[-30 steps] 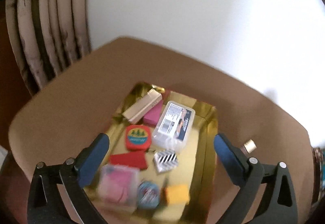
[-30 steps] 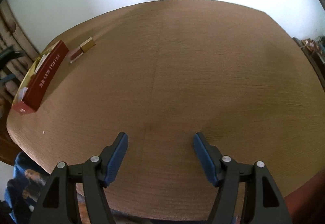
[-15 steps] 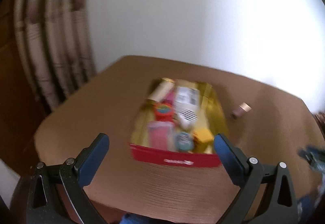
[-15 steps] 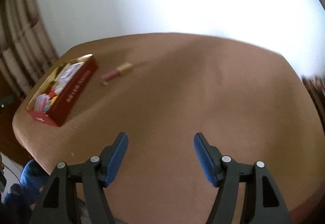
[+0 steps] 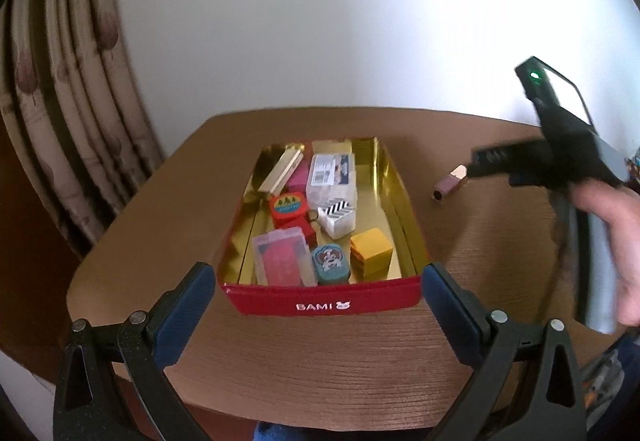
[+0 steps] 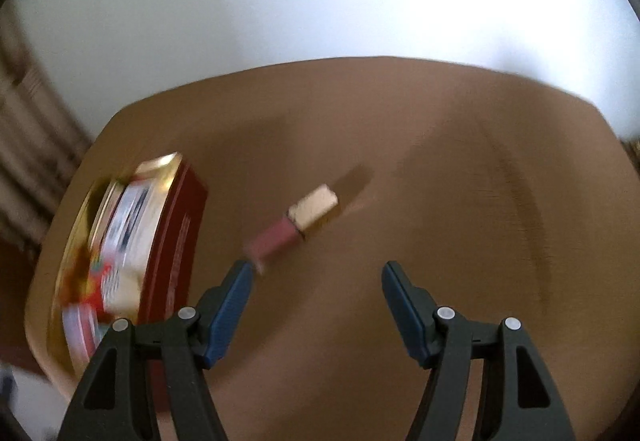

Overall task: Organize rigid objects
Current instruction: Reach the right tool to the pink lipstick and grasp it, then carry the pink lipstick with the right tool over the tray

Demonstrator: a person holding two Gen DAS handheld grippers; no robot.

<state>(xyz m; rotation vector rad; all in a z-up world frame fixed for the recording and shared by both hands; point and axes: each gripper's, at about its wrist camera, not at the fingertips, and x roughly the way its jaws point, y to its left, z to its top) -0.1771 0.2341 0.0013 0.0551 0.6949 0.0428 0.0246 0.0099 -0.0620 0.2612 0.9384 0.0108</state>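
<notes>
1. The lipstick [image 6: 294,227] lies on the tabletop [image 6: 420,241] just right of the red box [image 5: 320,305], apart from it; it looks like the last stray.
2. The right gripper [image 6: 316,277] is spread and empty; its jaws should straddle the tube across its width before pinching.
3. The left gripper [image 5: 318,281] is spread too, holding nothing.
4. Only the left view shows the box's contents sharply, plus the hand [image 5: 608,241]; the right view is blurred.

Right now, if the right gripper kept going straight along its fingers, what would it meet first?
Probably the small pink tube with a gold cap lying on the brown table; the open right gripper has it just left of centre. Blur hides depth.
</notes>
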